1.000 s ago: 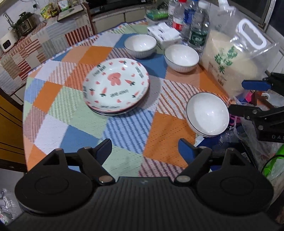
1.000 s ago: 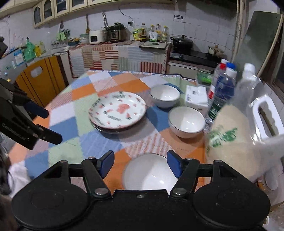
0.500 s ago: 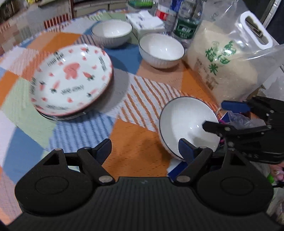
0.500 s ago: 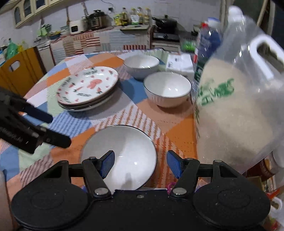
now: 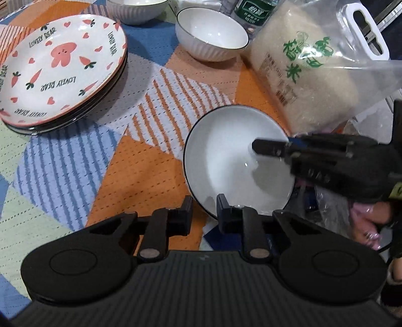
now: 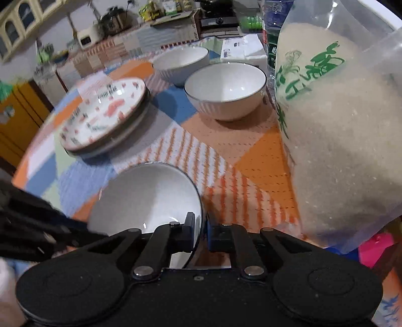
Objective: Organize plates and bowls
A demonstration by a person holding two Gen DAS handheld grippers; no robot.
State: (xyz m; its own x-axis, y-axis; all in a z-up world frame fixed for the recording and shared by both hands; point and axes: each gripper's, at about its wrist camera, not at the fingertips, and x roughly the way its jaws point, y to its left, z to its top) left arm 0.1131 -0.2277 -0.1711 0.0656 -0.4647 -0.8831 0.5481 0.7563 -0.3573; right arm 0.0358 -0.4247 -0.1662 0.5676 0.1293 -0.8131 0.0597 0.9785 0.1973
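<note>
A plain white bowl (image 5: 226,156) with a dark rim sits near the right front edge of the patchwork tablecloth. My left gripper (image 5: 204,216) is closing on its near rim, one finger outside the wall and one inside. My right gripper (image 6: 201,231) is closing tight on the bowl (image 6: 145,198) at its right rim; in the left wrist view the right gripper (image 5: 273,144) reaches in from the right. A stack of rabbit-and-carrot plates (image 5: 60,65) lies to the left. Two more white bowls (image 5: 212,35) (image 5: 135,10) stand behind.
A big clear bag of rice (image 5: 314,75) stands right beside the gripped bowl. Water bottles (image 5: 253,10) and a tissue pack (image 6: 241,50) sit behind it. A hand (image 5: 369,226) holds the right gripper. Plastic bags hang off the table's right edge.
Both grippers came down and forward to the nearest white bowl. Their jaws went from wide apart to closed around its rim, left on the near side and right on the right side.
</note>
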